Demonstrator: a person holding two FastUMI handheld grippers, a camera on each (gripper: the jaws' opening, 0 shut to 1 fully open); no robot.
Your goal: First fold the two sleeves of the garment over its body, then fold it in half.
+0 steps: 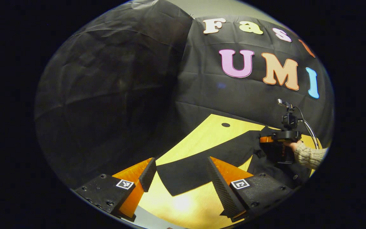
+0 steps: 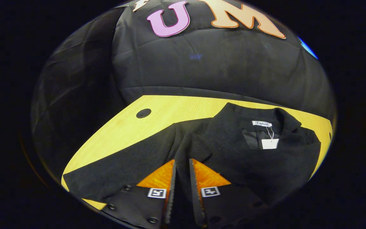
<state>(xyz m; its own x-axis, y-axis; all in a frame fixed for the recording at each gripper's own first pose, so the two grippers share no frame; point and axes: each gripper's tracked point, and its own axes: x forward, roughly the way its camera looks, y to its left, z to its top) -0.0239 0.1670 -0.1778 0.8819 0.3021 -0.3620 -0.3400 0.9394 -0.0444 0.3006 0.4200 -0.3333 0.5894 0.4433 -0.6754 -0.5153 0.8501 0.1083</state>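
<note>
Up front in the left gripper view, the left gripper [image 1: 181, 178] hangs released, jaws wide, over a yellow wooden worktop [image 1: 202, 136] walled by black cloth [image 1: 106, 89], a sleeve [image 1: 202, 163] of the black garment [image 1: 265, 165] lying flat between its fingers, and the right gripper [image 1: 284, 140] sits farther off in a hand [image 1: 292, 145]. Over in the right gripper view, the right gripper [image 2: 182, 178] is clenched on a fold of the garment [image 2: 249, 159] near the shoulder, with collar and white tag [image 2: 270, 143] beyond, and a dark round hole [image 2: 143, 113] marks the worktop [image 2: 170, 111].
</note>
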